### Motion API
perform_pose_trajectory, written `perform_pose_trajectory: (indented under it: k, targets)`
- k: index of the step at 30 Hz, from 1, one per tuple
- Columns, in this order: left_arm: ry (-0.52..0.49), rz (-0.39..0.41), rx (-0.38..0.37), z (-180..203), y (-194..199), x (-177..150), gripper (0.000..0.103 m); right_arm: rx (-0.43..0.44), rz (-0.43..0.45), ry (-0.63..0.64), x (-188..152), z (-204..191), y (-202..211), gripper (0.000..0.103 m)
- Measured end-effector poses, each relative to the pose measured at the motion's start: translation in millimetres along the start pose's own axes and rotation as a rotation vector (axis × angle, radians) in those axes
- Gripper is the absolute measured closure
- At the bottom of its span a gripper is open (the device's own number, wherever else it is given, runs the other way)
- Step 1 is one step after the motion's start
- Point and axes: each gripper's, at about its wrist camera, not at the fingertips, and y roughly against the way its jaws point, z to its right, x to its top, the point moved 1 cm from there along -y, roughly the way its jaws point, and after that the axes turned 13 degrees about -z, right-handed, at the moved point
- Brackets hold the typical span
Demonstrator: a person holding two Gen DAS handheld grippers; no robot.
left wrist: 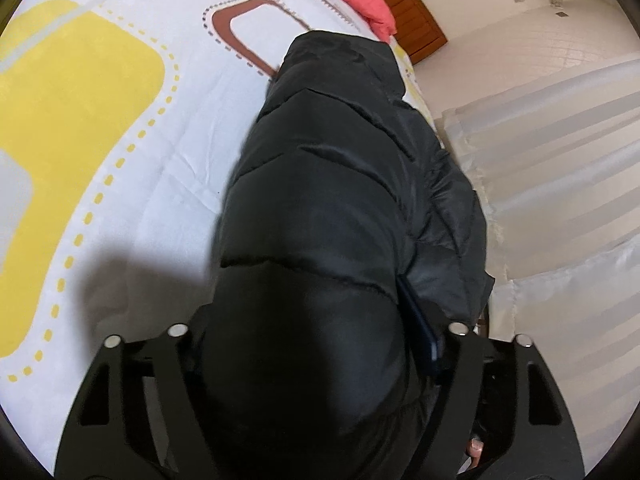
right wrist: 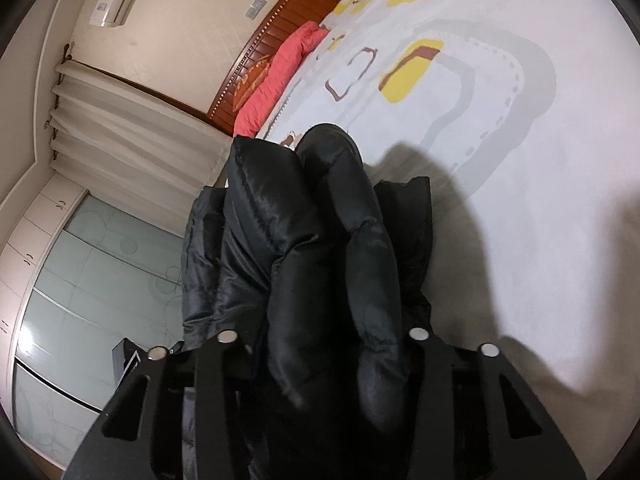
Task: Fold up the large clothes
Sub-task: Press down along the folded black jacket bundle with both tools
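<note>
A black puffer jacket (left wrist: 328,184) lies lengthwise along the edge of the bed, its quilted body stretching away from me in the left wrist view. My left gripper (left wrist: 316,328) has the near end of the jacket filling the gap between its fingers, and the padding bulges over them. In the right wrist view the jacket (right wrist: 312,240) is bunched into thick rolls. My right gripper (right wrist: 323,334) is shut on this bundle, which swells up between the two fingers. The pads of both grippers are hidden by the fabric.
The bed has a white sheet (left wrist: 120,128) with yellow and brown shapes. A pink pillow (right wrist: 276,76) lies by the wooden headboard (right wrist: 288,20). White curtains (left wrist: 560,152) hang beside the bed edge, and a wardrobe with glass doors (right wrist: 88,280) stands beyond. A person's fingertip (left wrist: 476,448) shows low down.
</note>
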Motion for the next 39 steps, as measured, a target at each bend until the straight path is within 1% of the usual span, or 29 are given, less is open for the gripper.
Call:
perform_pose_trajectory:
  k: [4,6,9,13,16,18,20,22,25,27,30,33,35,36,39]
  targets:
    - [-0.026,0.017,-0.024,-1,16,-3,0.037,0.02,0.018,-0.003,-12,-13,1,0.069]
    - [-0.042,0.037,-0.029,-2,29,-4,0.038,0.049,0.02,-0.005,-17,-22,-4,0.07]
    - [-0.058,0.072,-0.034,-6,51,-2,0.039,0.098,0.004,-0.006,-14,-39,-22,0.071]
    - [-0.059,0.128,-0.01,-12,87,20,0.039,0.169,-0.029,-0.017,4,-64,-61,0.071]
    - [-0.038,0.163,0.003,-25,108,47,0.039,0.21,-0.054,-0.012,25,-86,-94,0.071]
    - [-0.023,0.174,0.015,-35,115,66,0.039,0.219,-0.069,-0.004,38,-96,-110,0.072]
    - [-0.011,0.18,0.026,-43,116,80,0.039,0.225,-0.086,-0.008,49,-102,-132,0.072]
    - [0.004,0.177,0.037,-53,111,93,0.039,0.209,-0.1,-0.015,55,-101,-146,0.072]
    - [0.056,0.146,0.055,-75,100,105,0.039,0.187,-0.119,-0.043,57,-87,-159,0.072]
    - [0.079,0.13,0.08,-91,93,108,0.039,0.189,-0.122,-0.048,55,-83,-162,0.072]
    - [0.083,0.137,0.099,-99,85,109,0.037,0.183,-0.122,-0.04,53,-80,-166,0.072]
    - [0.093,0.133,0.088,-104,83,109,0.034,0.187,-0.126,-0.044,53,-80,-167,0.071]
    - [0.092,0.132,0.084,-104,85,110,0.031,0.177,-0.127,-0.037,52,-83,-166,0.068]
    - [0.088,0.132,0.081,-100,86,116,0.029,0.172,-0.127,-0.034,53,-84,-166,0.066]
    - [0.104,0.13,0.056,-106,88,119,0.024,0.138,-0.124,-0.024,51,-88,-158,0.056]
